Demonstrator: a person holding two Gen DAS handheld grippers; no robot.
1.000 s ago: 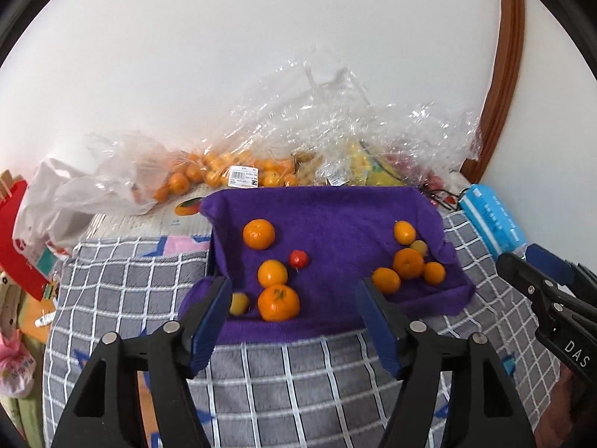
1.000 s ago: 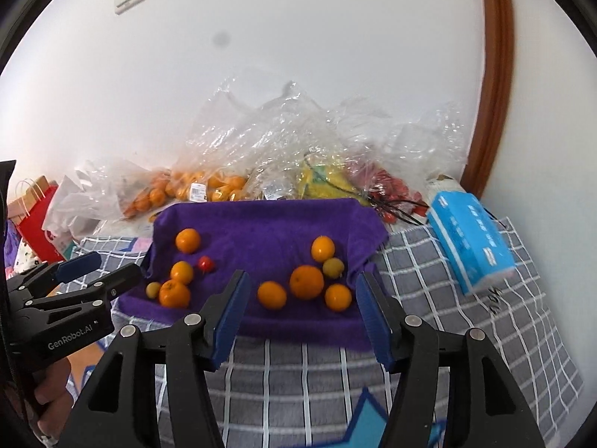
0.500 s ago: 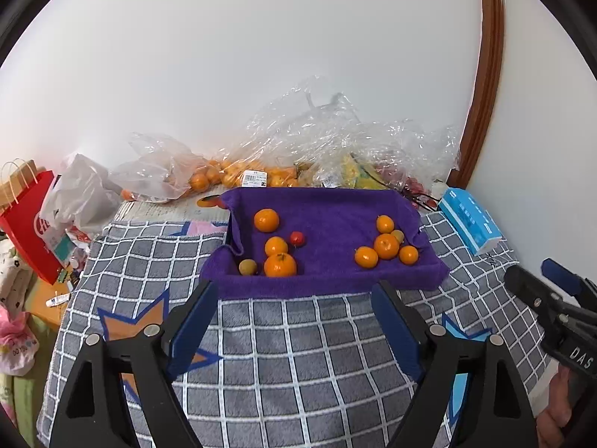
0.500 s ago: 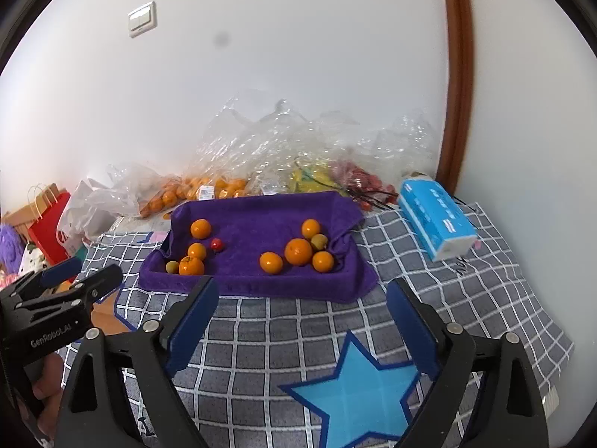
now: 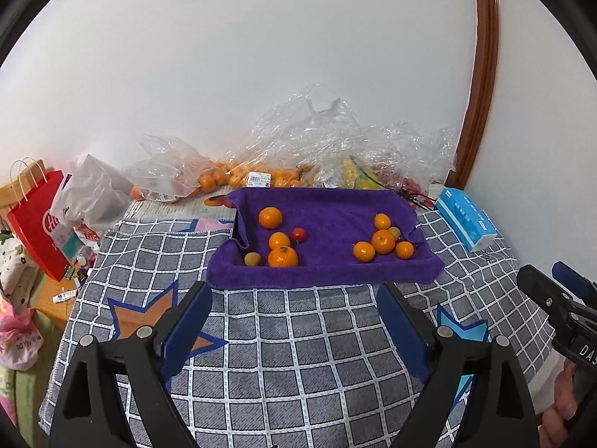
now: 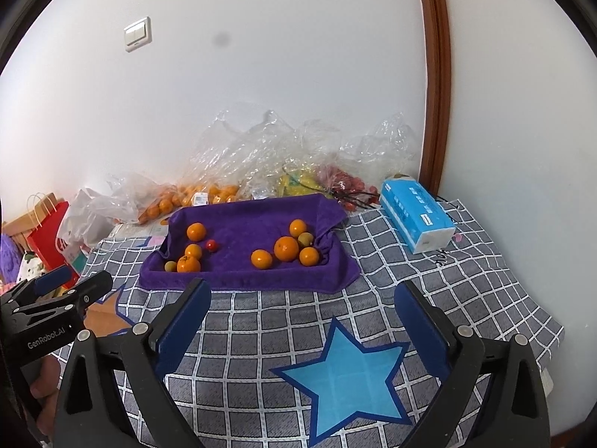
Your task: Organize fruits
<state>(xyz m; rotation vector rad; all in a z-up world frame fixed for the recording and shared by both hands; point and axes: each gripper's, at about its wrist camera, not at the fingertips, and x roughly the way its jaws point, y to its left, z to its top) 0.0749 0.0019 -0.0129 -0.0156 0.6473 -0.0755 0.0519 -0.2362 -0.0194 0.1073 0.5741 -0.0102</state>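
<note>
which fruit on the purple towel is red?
The small red fruit in the left group, just right of the middle orange. Every other piece is orange or yellow-green.

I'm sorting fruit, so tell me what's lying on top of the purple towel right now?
On the purple towel: two clusters of oranges, a small red fruit and two greenish-yellow ones. What lies beneath the towel is covered.

Left gripper (image 5: pixel 294 321): tilted downward, jaws opening wide, nothing between the blue pads (image 5: pixel 186 326).
Right gripper (image 6: pixel 302 317): tilted downward too, jaws opening wide, nothing between its pads (image 6: pixel 419 326).
Left hand (image 6: pixel 43 384): partly seen at the frame edge, wrapped round the black handle.
Right hand (image 5: pixel 563 403): fingers curled on its handle, low at the side.
Spacing: the two grippers sit side by side, apart.
</note>
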